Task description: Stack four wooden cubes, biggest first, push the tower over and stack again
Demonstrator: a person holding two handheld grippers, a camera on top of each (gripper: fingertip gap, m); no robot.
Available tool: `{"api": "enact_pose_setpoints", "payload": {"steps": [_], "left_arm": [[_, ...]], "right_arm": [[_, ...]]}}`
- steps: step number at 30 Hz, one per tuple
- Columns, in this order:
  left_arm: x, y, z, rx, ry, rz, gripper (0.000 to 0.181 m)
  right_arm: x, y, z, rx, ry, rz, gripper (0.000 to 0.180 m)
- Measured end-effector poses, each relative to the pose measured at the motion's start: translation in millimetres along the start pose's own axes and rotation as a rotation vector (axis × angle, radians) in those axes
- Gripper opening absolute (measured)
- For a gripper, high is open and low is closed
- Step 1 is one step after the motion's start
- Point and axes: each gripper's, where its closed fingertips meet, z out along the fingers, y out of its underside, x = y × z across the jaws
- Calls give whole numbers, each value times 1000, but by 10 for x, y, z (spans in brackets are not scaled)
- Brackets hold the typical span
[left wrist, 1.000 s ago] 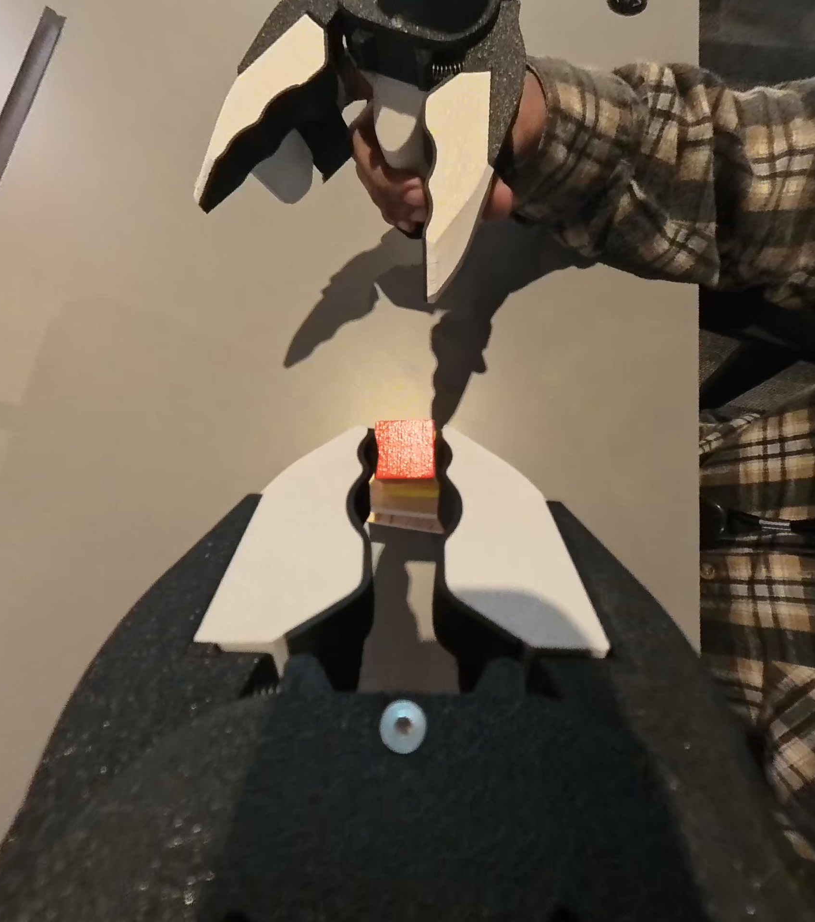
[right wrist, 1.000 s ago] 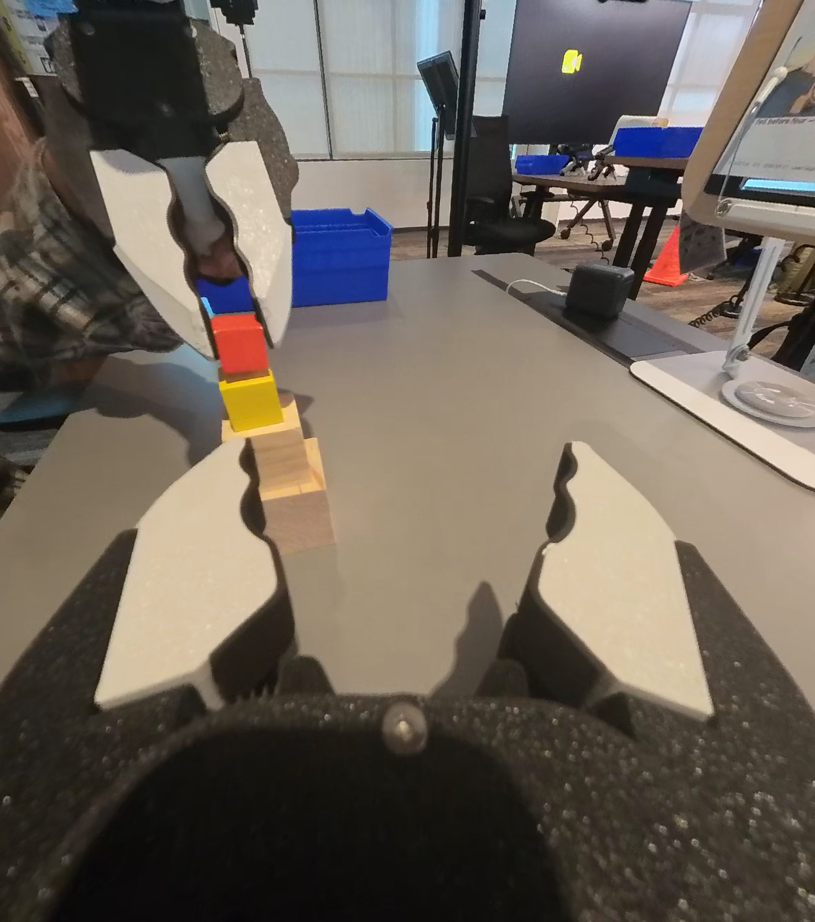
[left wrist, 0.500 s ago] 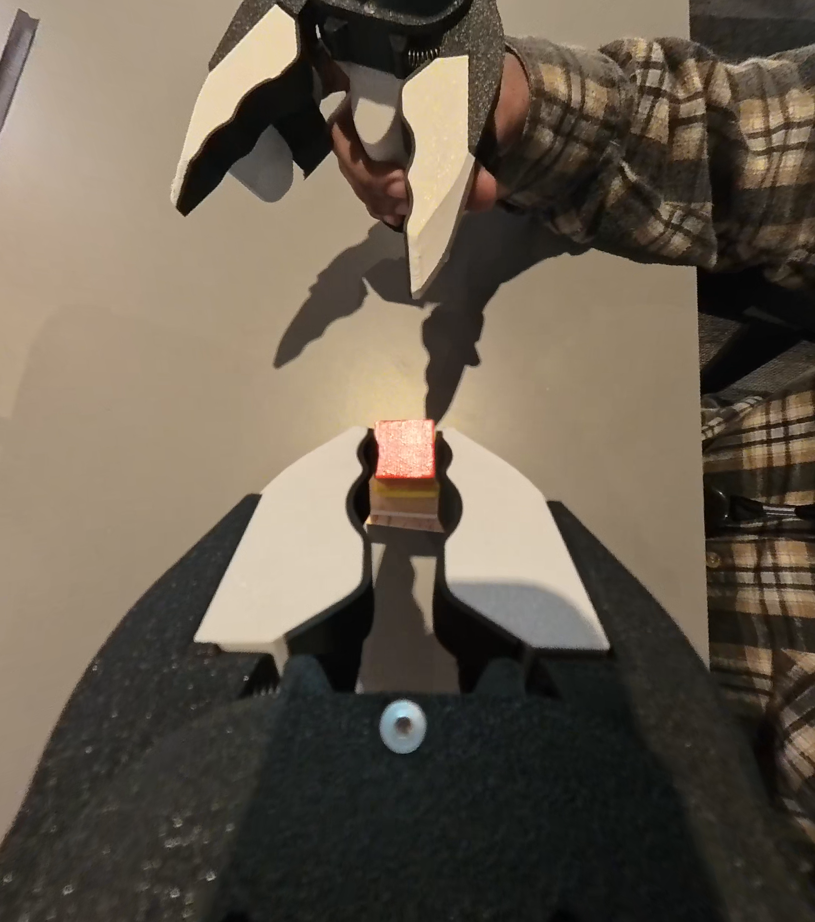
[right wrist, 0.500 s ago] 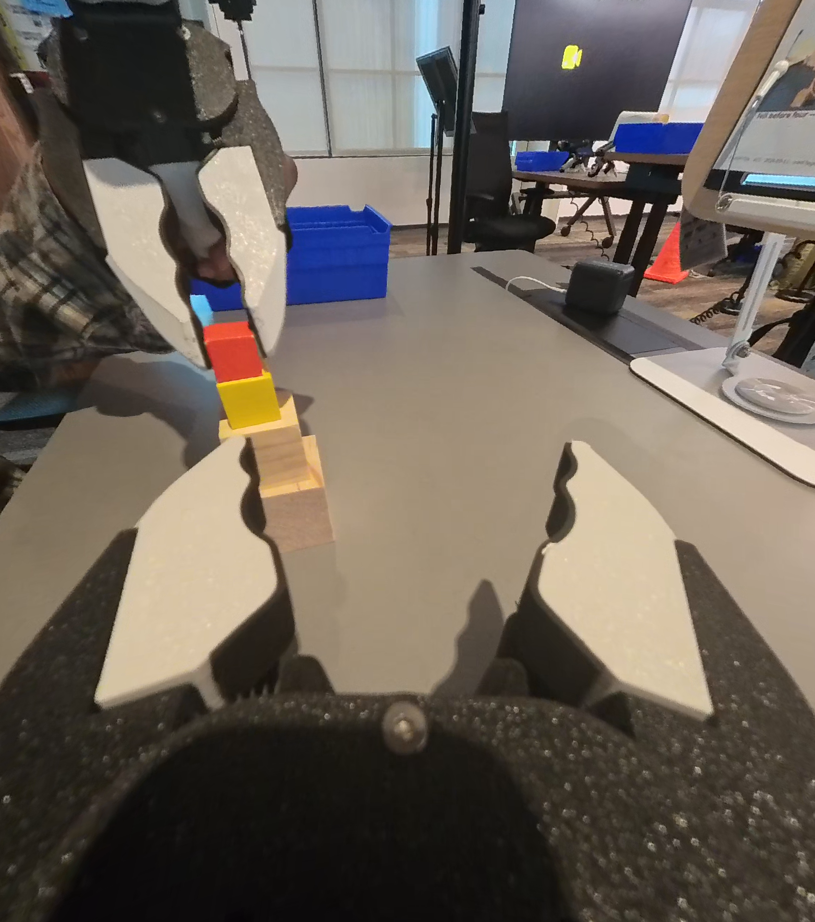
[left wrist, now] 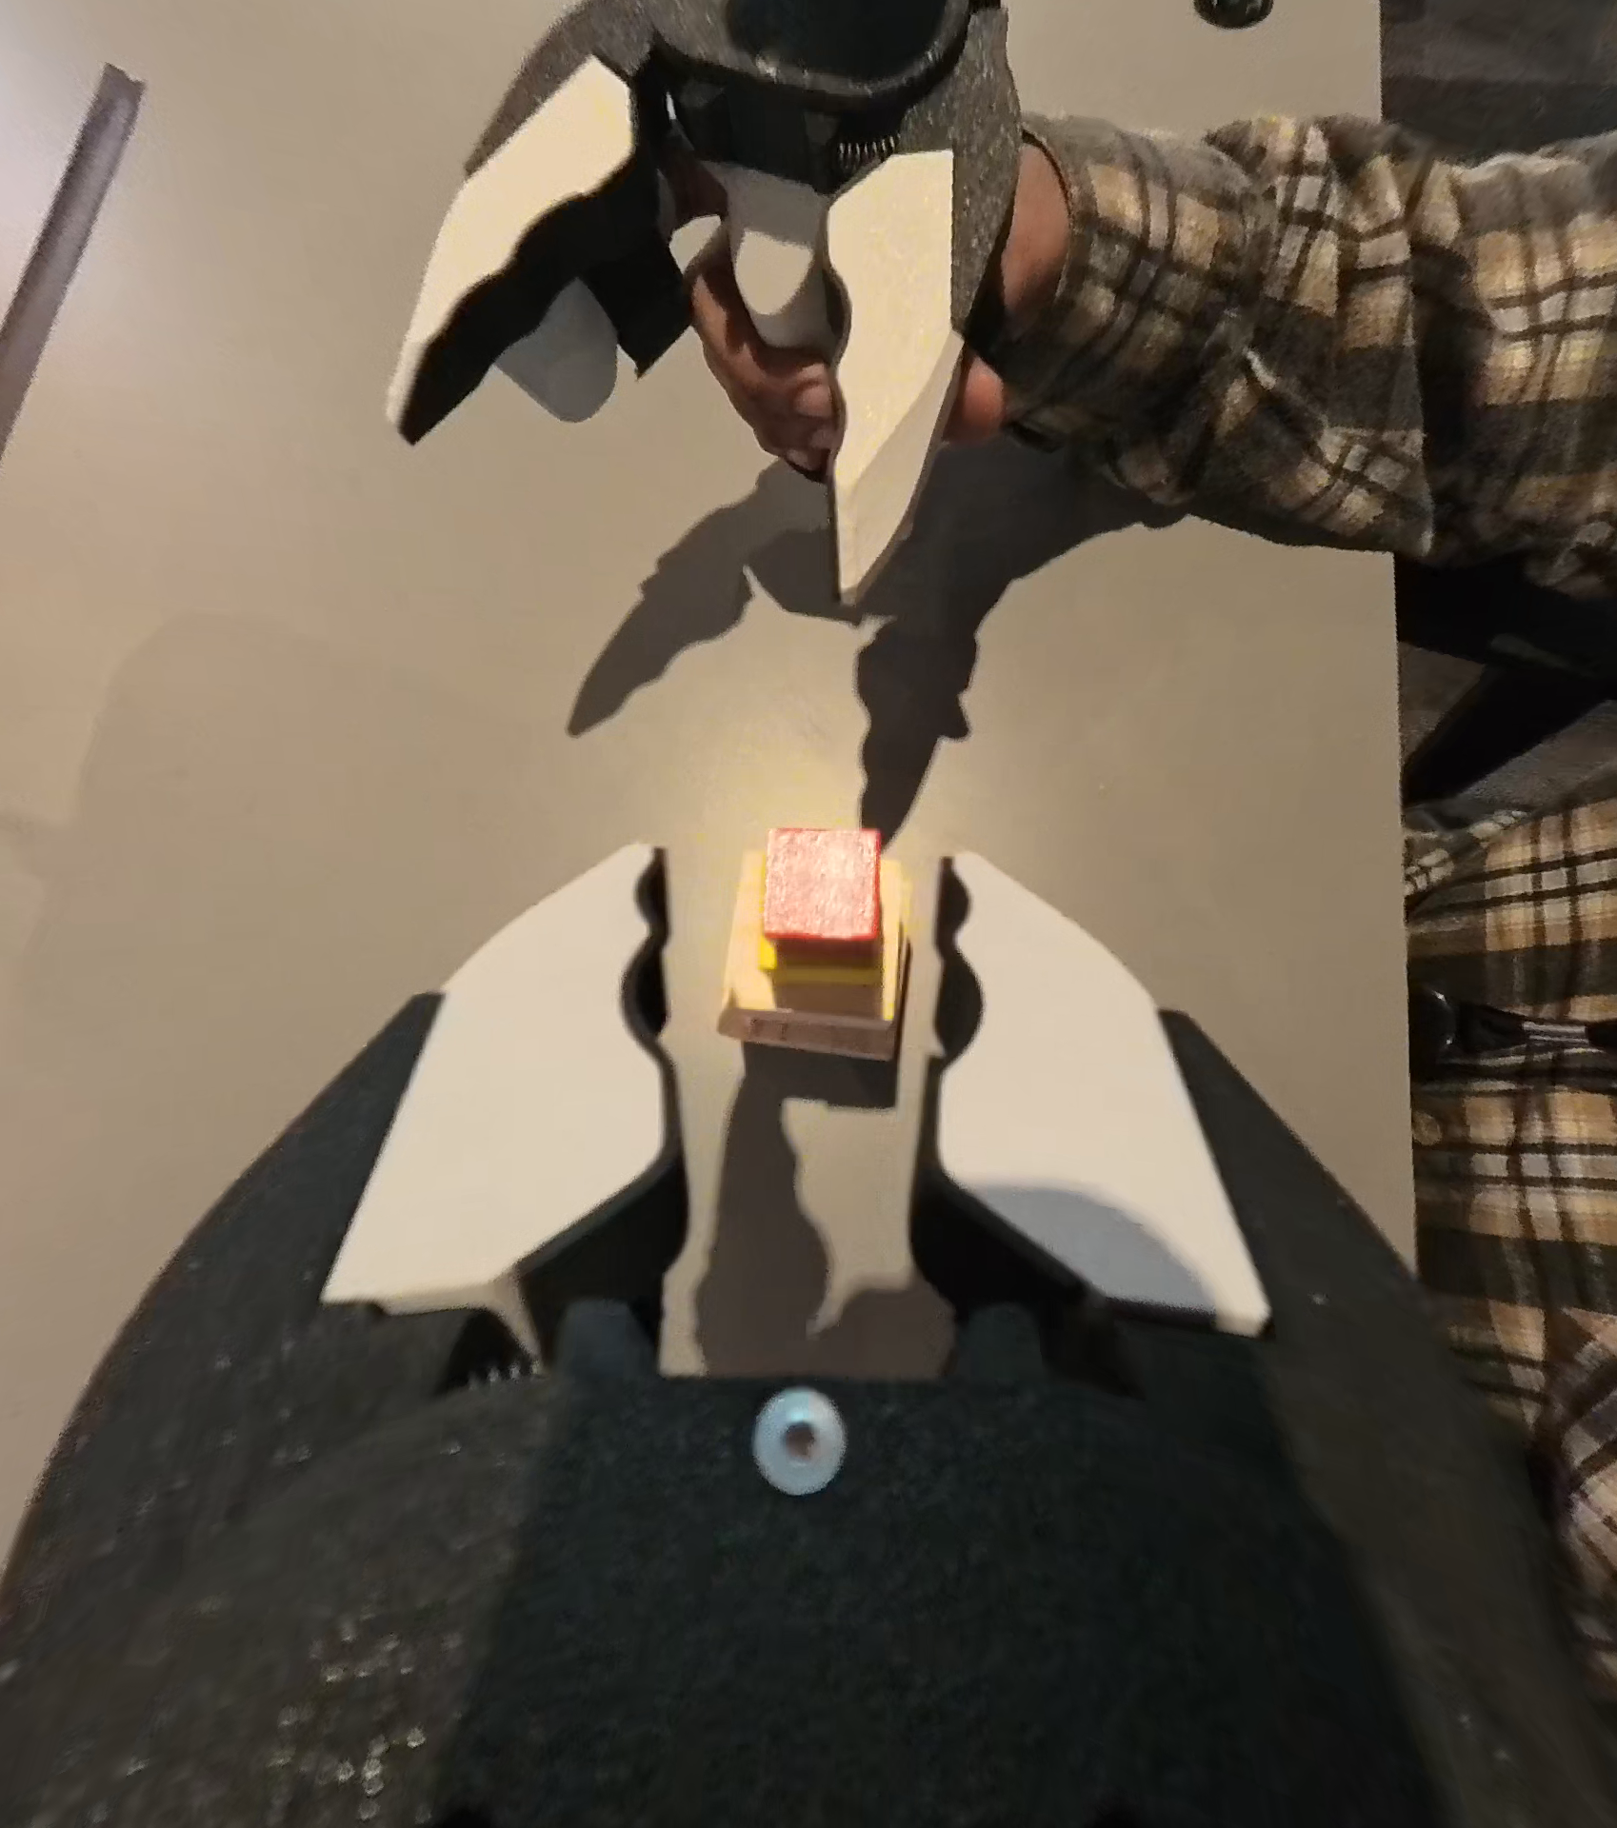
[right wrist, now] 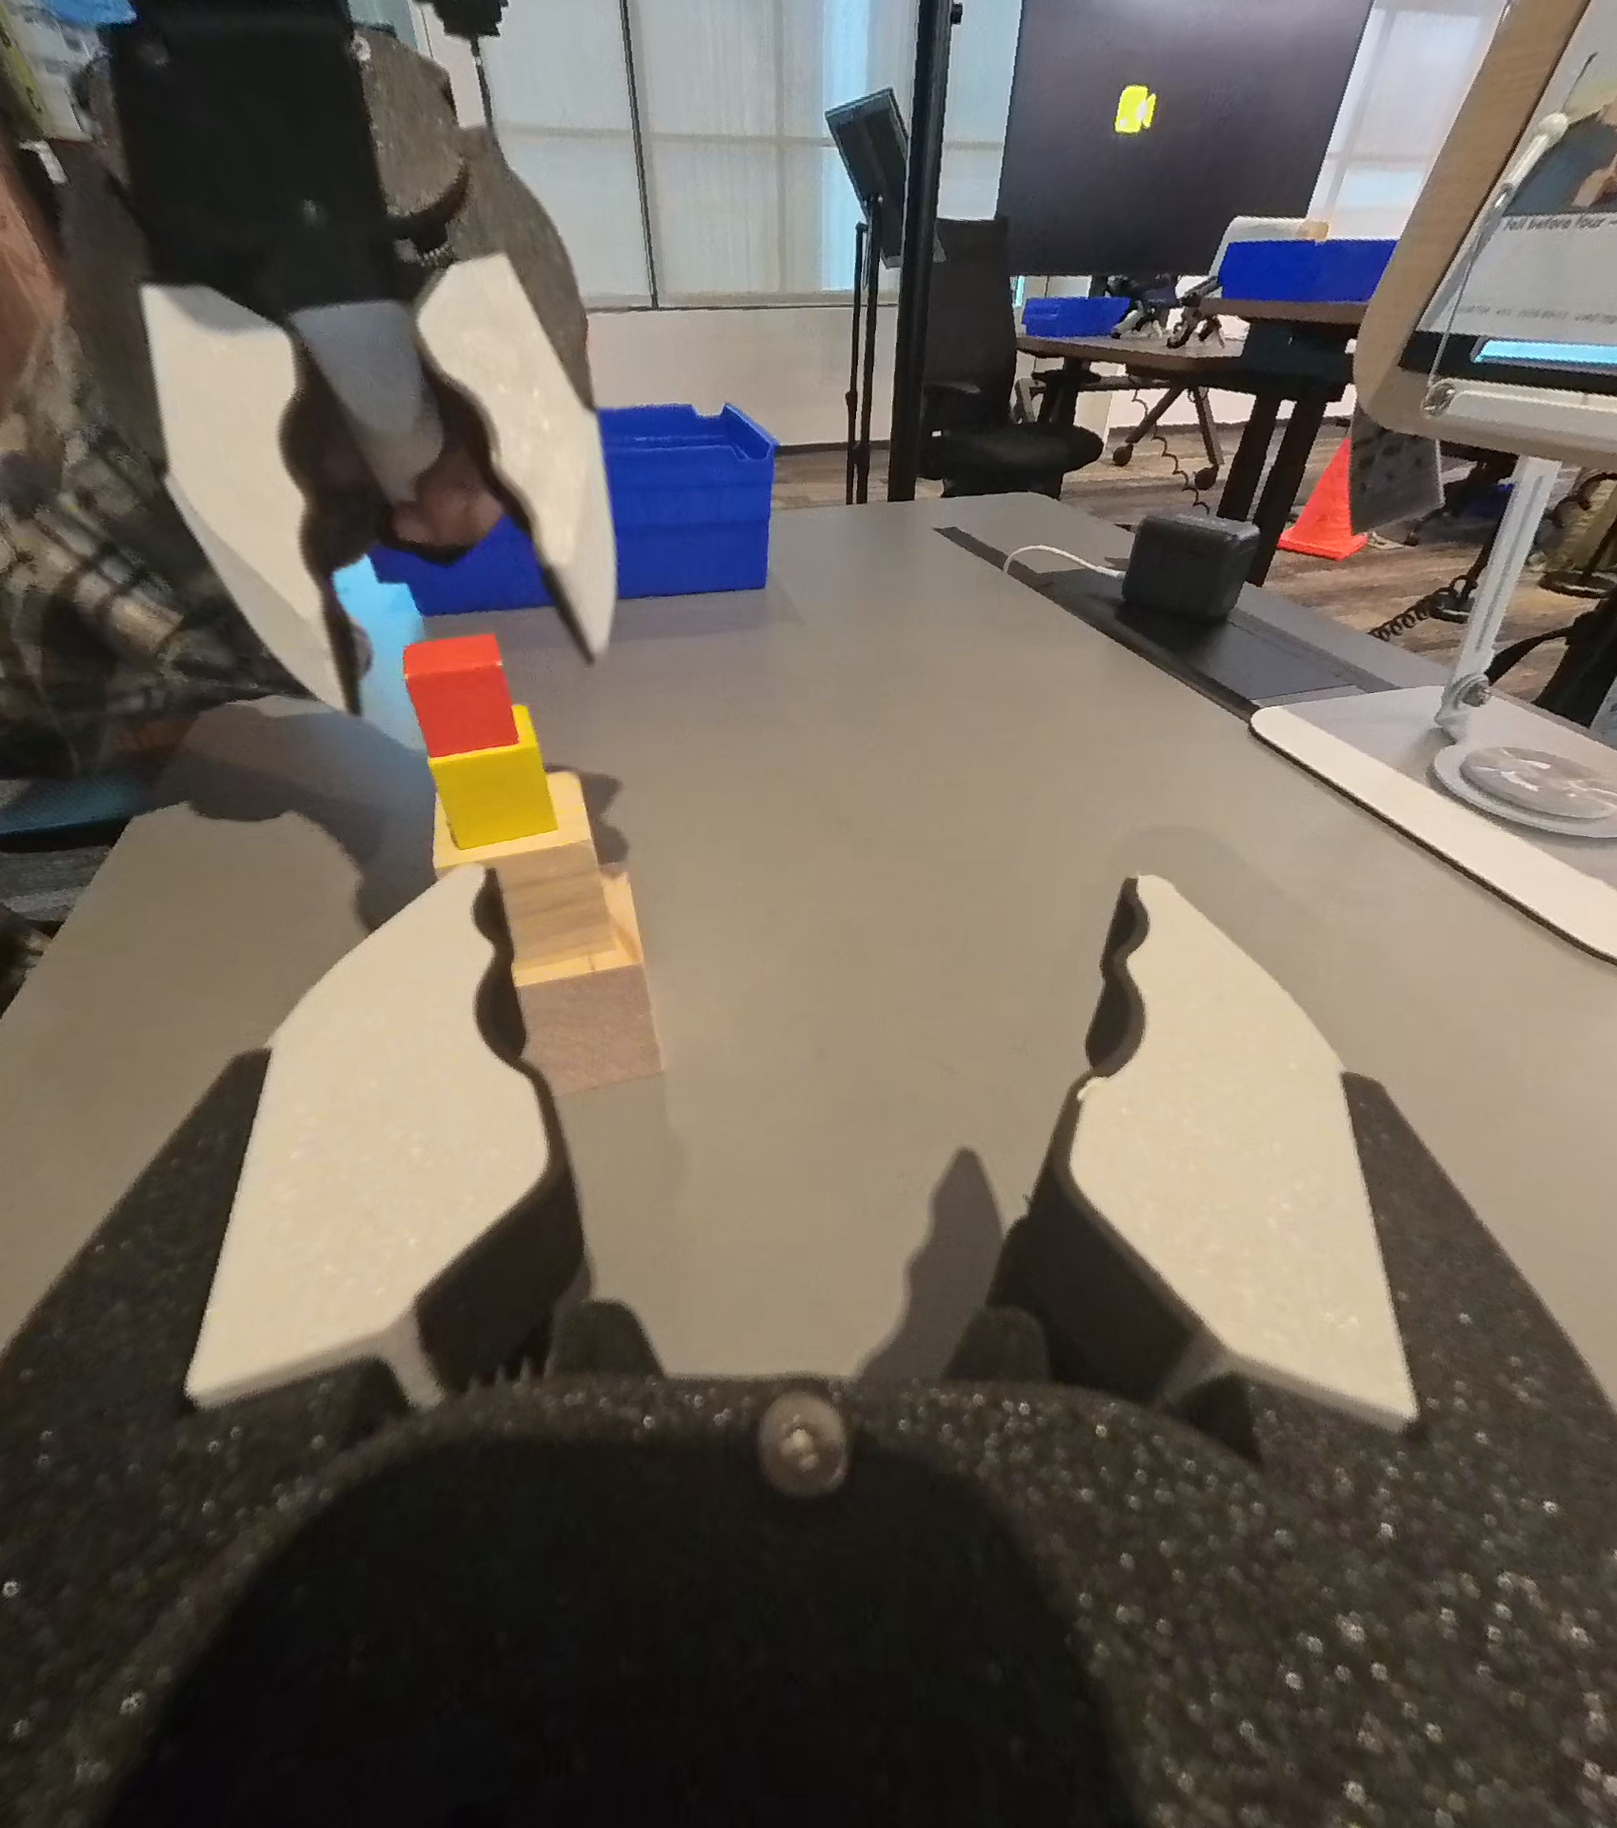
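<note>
Four wooden cubes stand as a tower on the grey worktop (right wrist: 884, 791), near its left edge in the right wrist view: a darker, largest bottom cube (right wrist: 592, 1029), a pale natural-wood cube (right wrist: 552, 890) on it, then a yellow cube (right wrist: 493, 791), and a red cube (right wrist: 458, 692) on top. Each sits a little off-centre on the one below, so the column steps towards the left as it rises.

The left tongs (right wrist: 463, 653) hang directly above the red cube, pointing straight down, fingers spread wider than the cube and clear of it; they carry nothing. The right tongs (right wrist: 805, 989) lie low over the worktop, spread wide and empty, with the tower just beyond and touching the line of their left finger in that view. In my judgement stacking is complete and the push comes next; the right tongs are at tower height and nearer its flank, so a sideways sweep to the left would topple it.

The cubes have crisp edges; the painted ones look smooth and matte, the bare ones show grain. The worktop is flat and smooth. A blue bin (right wrist: 686, 504) stands far behind.
</note>
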Motion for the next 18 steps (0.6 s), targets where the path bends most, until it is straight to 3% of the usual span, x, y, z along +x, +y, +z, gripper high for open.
{"api": "enact_pose_setpoints", "payload": {"steps": [5,11,18], "left_arm": [[-279,-135,-573,290,-101,-81,86],[-943,393,-1093,649,-195,-381,91],[-1431,1188,-1237,685,-311,-425,85]], "right_arm": [[-5,-13,-7,2,1,-4,113],[-3,3,7,-8,14,0,116],[-122,-6,-140,-122,147,-19,113]]}}
